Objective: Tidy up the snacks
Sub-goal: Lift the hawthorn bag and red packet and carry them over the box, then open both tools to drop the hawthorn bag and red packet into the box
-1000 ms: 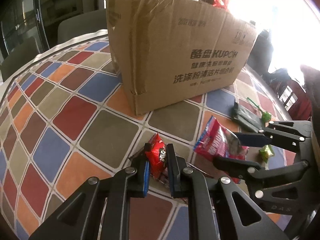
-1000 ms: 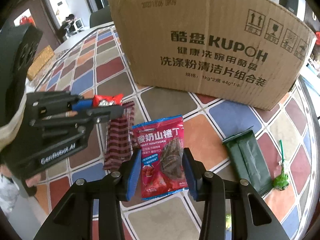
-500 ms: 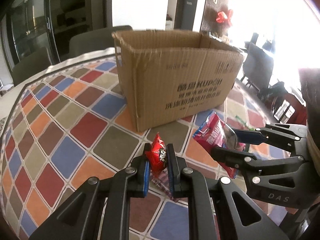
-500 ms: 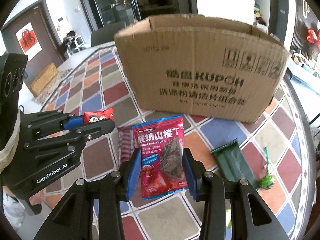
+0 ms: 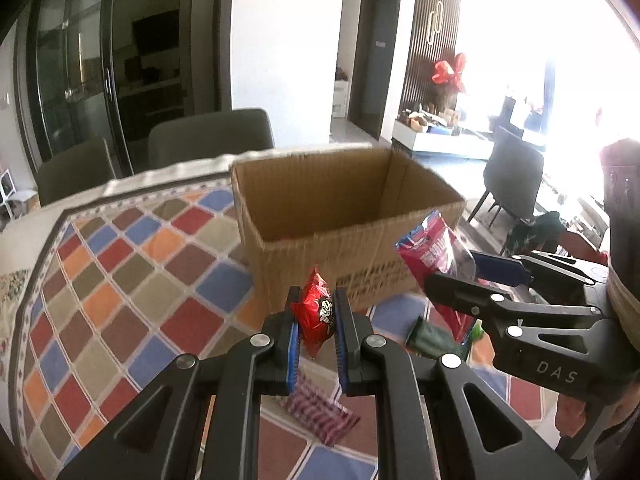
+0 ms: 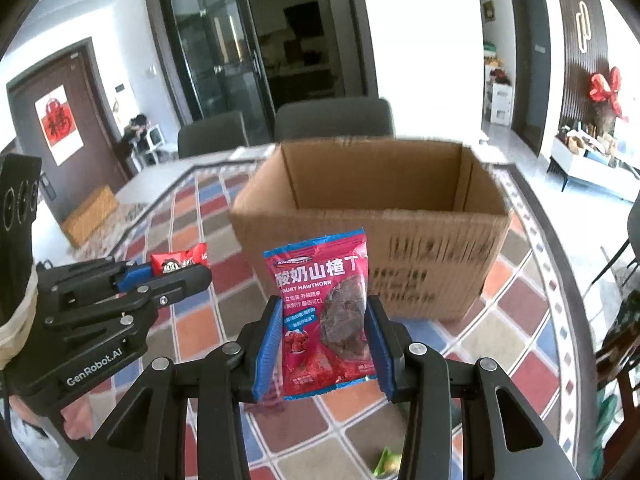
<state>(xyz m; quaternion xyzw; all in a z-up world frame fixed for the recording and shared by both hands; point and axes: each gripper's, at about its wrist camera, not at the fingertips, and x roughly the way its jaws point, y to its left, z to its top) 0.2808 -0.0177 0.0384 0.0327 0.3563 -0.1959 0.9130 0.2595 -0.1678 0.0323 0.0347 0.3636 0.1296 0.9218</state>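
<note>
A table [image 5: 120,280] covered in a cloth of red, blue, orange and olive diamonds stretches ahead of both tools, with grey chairs [image 6: 332,118] and dark glass doors [image 5: 72,80] beyond. An open cardboard box [image 6: 400,200] stands straight in front of the fingers. Compared with half a second ago, both tools are higher: the box's inside walls now show and the snacks hang clear of the cloth. The left gripper [image 5: 316,320] is level, aimed at the box, clamped on a small red packet [image 5: 318,312]. To its right, the right gripper [image 6: 324,328], also level, pinches a pink hawthorn bag [image 6: 324,320] upright. Below the left gripper lie a striped wrapper [image 5: 320,412] and a dark green packet [image 5: 430,336].
</note>
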